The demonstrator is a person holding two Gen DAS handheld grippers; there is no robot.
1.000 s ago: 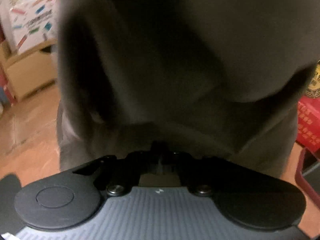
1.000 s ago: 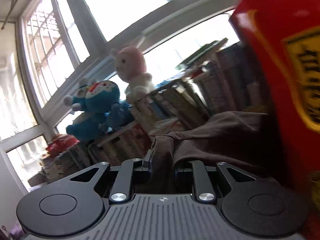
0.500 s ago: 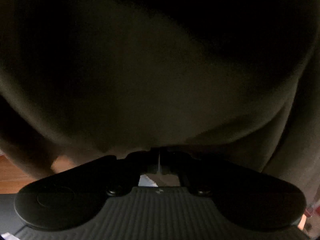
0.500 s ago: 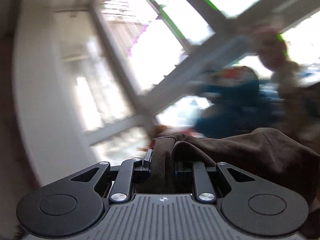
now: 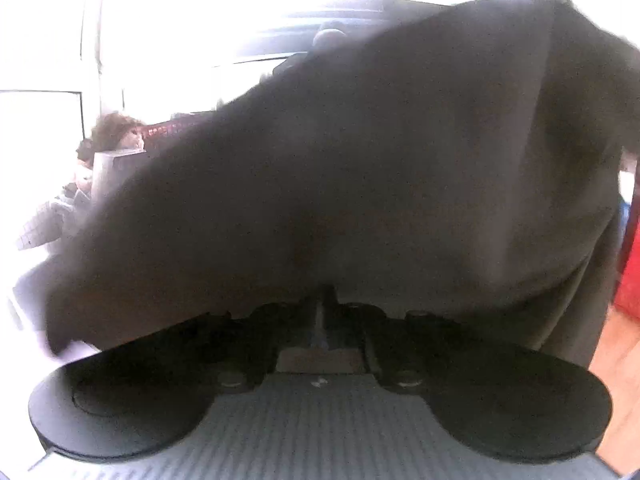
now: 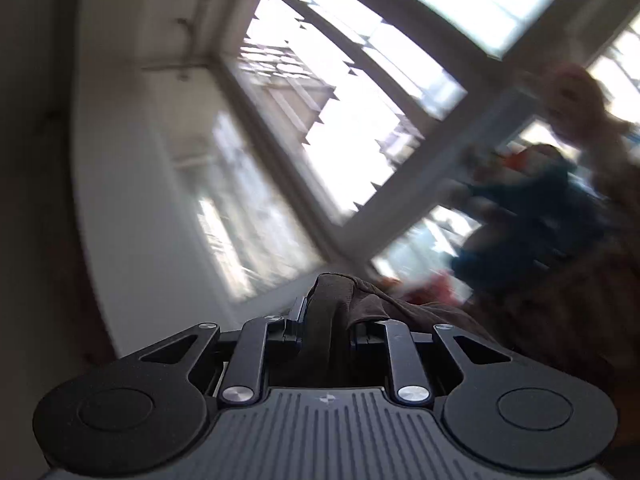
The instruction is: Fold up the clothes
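1. Left wrist view: the left gripper (image 5: 325, 304) pinches the dark garment (image 5: 380, 184), which drapes over it and hides most of the bright window (image 5: 180, 20).
2. Right wrist view: the right gripper (image 6: 326, 320) clamps a garment (image 6: 360, 300) fold below the blurred window (image 6: 340, 120).

— What carries anything here?
— Only a strip of orange wooden floor (image 5: 616, 368), at the lower right edge of the left wrist view.
— Anything lying on it?
— A red box (image 5: 629, 280) seems to stand there; too blurred to say more.
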